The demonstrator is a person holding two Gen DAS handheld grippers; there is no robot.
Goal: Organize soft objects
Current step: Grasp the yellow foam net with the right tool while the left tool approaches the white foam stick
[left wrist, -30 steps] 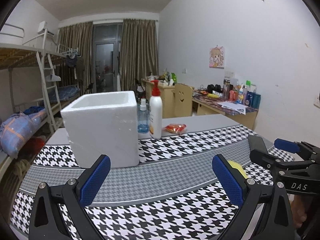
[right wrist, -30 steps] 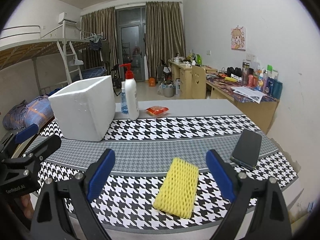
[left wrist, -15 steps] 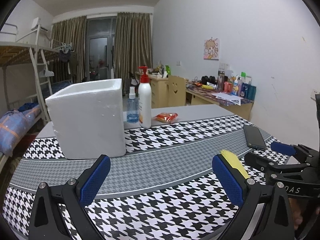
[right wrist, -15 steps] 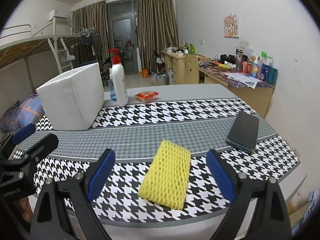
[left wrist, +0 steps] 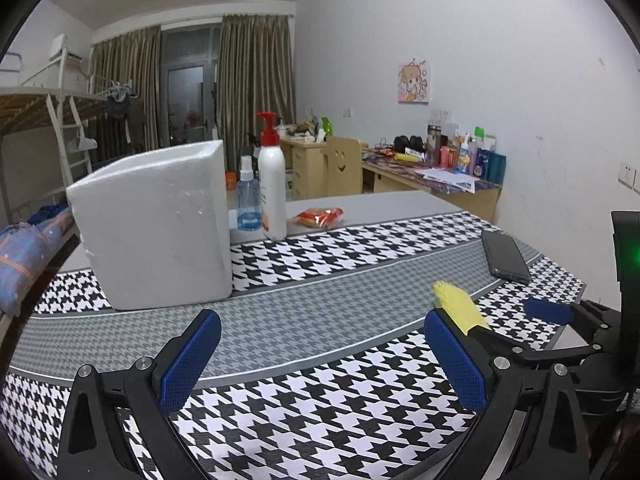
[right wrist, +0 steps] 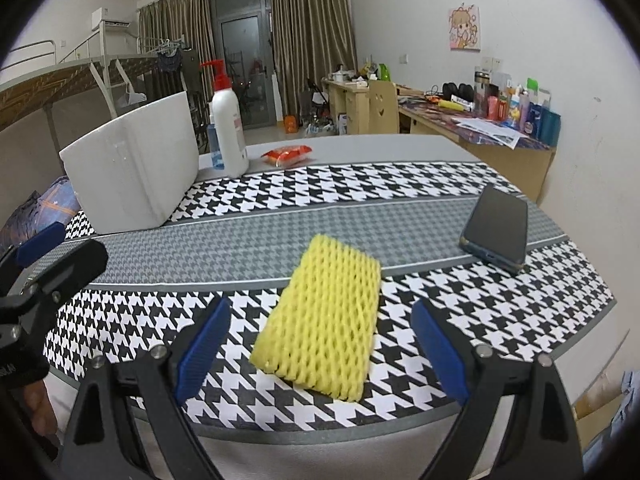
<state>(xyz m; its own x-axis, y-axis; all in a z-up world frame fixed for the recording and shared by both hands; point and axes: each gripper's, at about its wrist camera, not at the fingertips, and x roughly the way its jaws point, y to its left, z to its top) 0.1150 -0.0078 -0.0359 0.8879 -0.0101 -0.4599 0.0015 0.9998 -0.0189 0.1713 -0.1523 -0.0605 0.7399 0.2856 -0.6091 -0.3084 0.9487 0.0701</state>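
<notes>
On the houndstooth table (right wrist: 440,184), near its front edge, a yellow foam net (right wrist: 326,316) lies flat. Above it the right gripper (right wrist: 320,342) is closing slightly, jaws wide and holding nothing. Beside it the left gripper (left wrist: 320,360) gapes empty, facing a white foam box (left wrist: 152,224).

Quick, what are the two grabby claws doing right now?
Left gripper: open, holding nothing.
Right gripper: jaws closing, yellow foam net between them, not gripped.
</notes>
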